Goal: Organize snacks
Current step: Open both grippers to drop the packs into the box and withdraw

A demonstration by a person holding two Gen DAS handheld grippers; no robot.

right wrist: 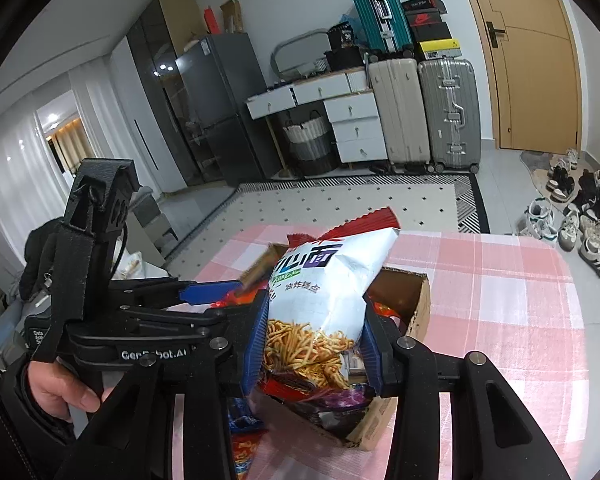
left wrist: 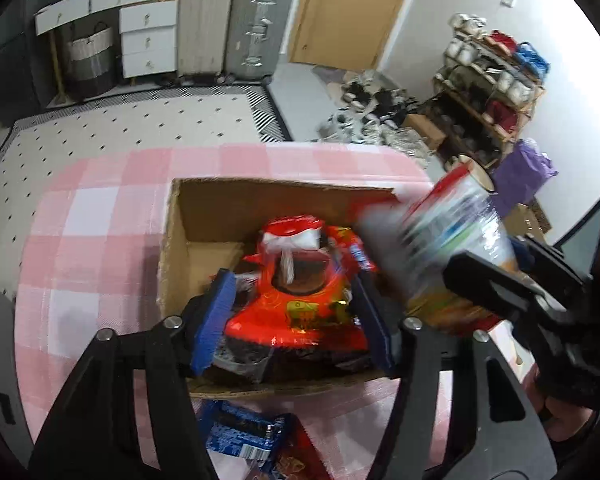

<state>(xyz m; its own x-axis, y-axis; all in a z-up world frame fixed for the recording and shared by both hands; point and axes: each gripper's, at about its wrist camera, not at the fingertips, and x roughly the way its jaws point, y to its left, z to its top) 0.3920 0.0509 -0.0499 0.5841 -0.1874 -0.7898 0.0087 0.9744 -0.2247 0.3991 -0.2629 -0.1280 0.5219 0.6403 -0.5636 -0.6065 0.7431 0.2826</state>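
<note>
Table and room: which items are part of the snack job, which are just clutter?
Job: cardboard box, red snack bag, white noodle-snack bag, blue packets on the table.
Clutter: suitcases, shoes, shoe rack, laundry basket.

I saw a pink and white checked tablecloth [left wrist: 100, 216] under a plain brown cardboard box [left wrist: 204, 216]. A shiny red snack bag [left wrist: 300, 300] lay between my blue gripper pads [left wrist: 216, 312]. The other bag [right wrist: 332, 280] was white with a red top and yellow noodle sticks printed on it.
</note>
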